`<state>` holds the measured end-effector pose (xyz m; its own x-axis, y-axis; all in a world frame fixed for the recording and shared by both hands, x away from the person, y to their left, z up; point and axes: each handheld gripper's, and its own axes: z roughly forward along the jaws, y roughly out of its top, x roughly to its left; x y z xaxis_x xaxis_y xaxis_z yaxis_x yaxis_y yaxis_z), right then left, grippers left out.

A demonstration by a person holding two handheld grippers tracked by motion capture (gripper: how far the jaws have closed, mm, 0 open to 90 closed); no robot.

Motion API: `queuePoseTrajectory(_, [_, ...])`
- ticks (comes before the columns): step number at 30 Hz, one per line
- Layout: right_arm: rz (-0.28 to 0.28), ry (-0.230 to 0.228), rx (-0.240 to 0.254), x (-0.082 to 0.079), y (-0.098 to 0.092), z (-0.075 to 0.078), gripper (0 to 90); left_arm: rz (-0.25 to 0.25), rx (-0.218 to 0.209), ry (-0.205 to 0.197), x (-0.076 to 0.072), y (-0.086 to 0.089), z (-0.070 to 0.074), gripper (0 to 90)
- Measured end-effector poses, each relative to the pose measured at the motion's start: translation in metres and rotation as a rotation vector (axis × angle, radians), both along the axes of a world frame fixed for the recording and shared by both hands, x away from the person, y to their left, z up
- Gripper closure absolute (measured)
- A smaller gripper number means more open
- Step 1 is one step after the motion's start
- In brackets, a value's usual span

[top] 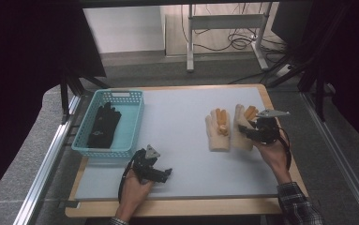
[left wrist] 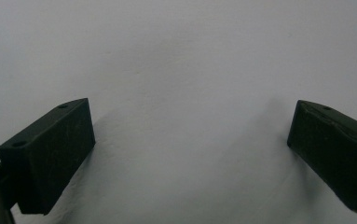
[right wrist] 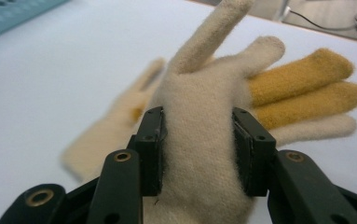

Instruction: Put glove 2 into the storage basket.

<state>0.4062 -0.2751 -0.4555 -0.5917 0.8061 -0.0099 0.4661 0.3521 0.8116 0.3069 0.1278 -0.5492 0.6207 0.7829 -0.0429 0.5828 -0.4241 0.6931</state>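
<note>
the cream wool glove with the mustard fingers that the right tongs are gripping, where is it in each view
High view: the cream wool glove with mustard fingers lies right of centre, under the right tongs.
Right gripper view: centre, pinched between the two black jaws.
Left gripper view: not in it; just open jaws over the white table top.
Shared landmark: the second cream glove beside it.

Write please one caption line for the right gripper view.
Right gripper clamped on a cream glove with two yellow fingers.
</note>
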Motion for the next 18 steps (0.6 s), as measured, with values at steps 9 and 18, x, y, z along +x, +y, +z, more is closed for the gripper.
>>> queuePoseTrajectory(9, [0.155,-0.016,-0.006,-0.039,0.053,0.013,57.4,0.001,-0.001,-0.002,0.000,0.000,0.000,0.8])
queuePoseTrajectory(18, [0.278,0.010,-0.026,-0.061,0.119,-0.009,57.0,0.000,-0.002,-0.002,0.000,0.000,0.000,0.8])
